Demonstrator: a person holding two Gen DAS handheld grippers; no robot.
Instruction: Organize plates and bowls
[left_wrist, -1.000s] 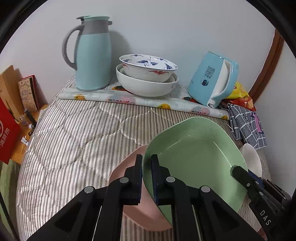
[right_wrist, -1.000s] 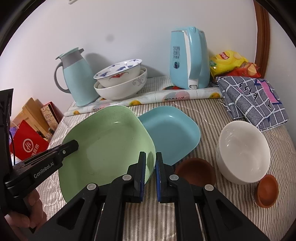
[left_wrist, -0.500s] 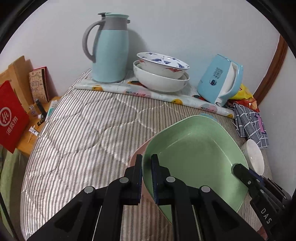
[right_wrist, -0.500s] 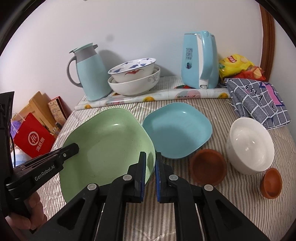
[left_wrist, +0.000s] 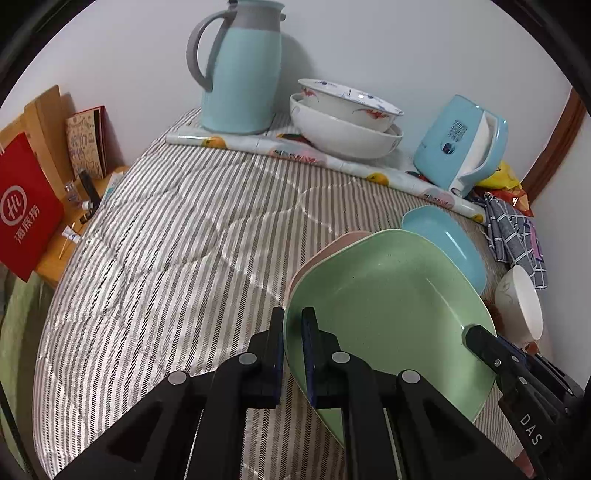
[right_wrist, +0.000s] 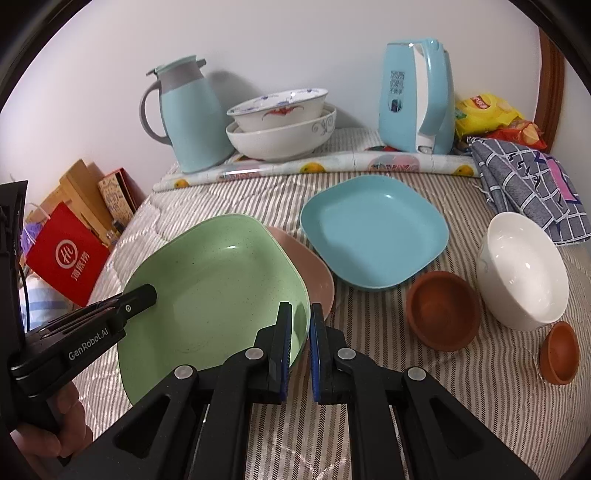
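Note:
A green plate (right_wrist: 214, 291) is held above the striped cloth by both grippers. My left gripper (left_wrist: 293, 332) is shut on its near-left rim, and my right gripper (right_wrist: 300, 325) is shut on its right rim. The plate (left_wrist: 391, 314) hangs over a pink plate (right_wrist: 314, 273) that peeks out beneath it. A blue plate (right_wrist: 373, 232) lies just behind. A white bowl (right_wrist: 524, 266), a brown bowl (right_wrist: 441, 310) and a smaller brown bowl (right_wrist: 559, 352) sit to the right.
At the back stand a teal thermos jug (right_wrist: 184, 114), two stacked patterned bowls (right_wrist: 280, 125), a blue kettle (right_wrist: 417, 96) and a rolled fruit-print mat (right_wrist: 314, 168). A checked cloth (right_wrist: 528, 184) and snack bags (right_wrist: 484, 114) lie right. A red bag (left_wrist: 26, 210) stands off the left edge.
Both grippers have carried the green plate back and left, so the blue plate and pink plate now show more.

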